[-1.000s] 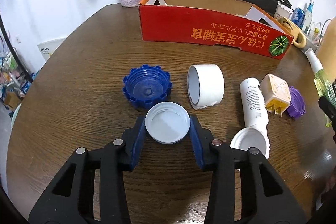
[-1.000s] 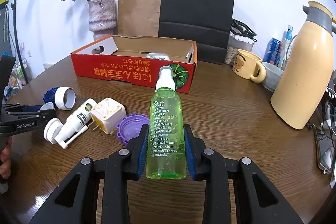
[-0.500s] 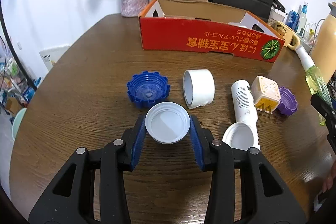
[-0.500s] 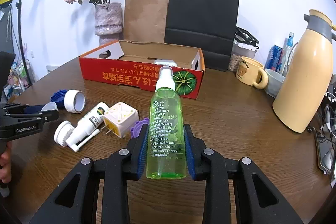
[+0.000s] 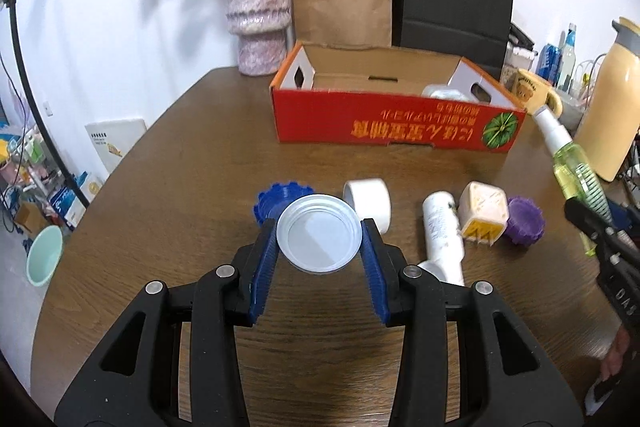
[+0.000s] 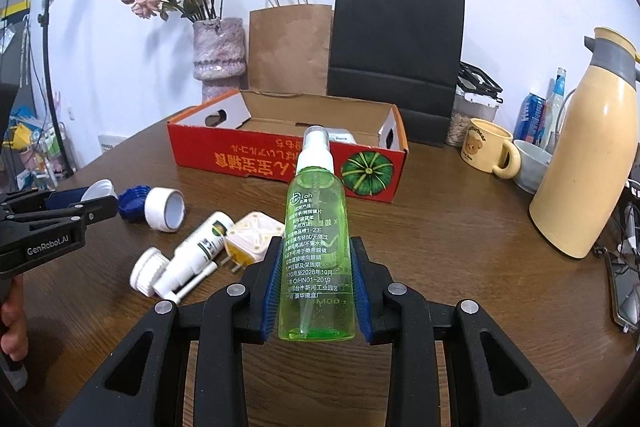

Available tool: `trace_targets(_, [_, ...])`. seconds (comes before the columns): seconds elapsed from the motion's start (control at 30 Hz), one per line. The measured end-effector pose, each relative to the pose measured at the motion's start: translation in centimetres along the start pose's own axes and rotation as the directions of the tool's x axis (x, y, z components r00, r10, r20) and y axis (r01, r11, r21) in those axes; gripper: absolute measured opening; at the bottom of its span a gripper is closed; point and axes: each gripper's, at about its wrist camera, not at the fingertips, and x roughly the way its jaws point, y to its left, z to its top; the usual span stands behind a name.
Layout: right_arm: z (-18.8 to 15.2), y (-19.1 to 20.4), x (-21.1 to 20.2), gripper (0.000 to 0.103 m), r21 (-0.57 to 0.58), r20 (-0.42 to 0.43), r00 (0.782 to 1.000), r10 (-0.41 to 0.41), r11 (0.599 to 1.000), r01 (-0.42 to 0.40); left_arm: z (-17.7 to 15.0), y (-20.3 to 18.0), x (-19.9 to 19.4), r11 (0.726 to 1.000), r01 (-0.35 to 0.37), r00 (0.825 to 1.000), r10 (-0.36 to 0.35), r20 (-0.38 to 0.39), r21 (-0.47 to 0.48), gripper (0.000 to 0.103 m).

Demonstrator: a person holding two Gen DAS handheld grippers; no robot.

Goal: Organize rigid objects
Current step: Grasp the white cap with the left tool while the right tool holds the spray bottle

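The red cardboard box (image 5: 394, 119) is being shown from both wrists; only the right view is showing the left gripper (image 6: 86, 205) side-on. A green spray bottle (image 6: 318, 247) is being clamped by the right gripper (image 6: 316, 291), a white lid (image 5: 319, 238) by the left gripper above the table (image 5: 180, 195).

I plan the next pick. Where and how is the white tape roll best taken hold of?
The white tape roll lies on its side on the table, open end facing the right gripper. Probably come from above and close the fingers on its two flat ends; the curved wall may roll away.
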Motion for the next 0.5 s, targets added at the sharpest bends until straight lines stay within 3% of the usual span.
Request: trace_targets(0.5, [3.4,1.1,0.1,0.034,0.013,0.035,0.999,0.022,1.000,-0.023,4.6,-1.1,-2.2,0.999,0.033,0.995,-0.032,0.097,-0.006,0.037])
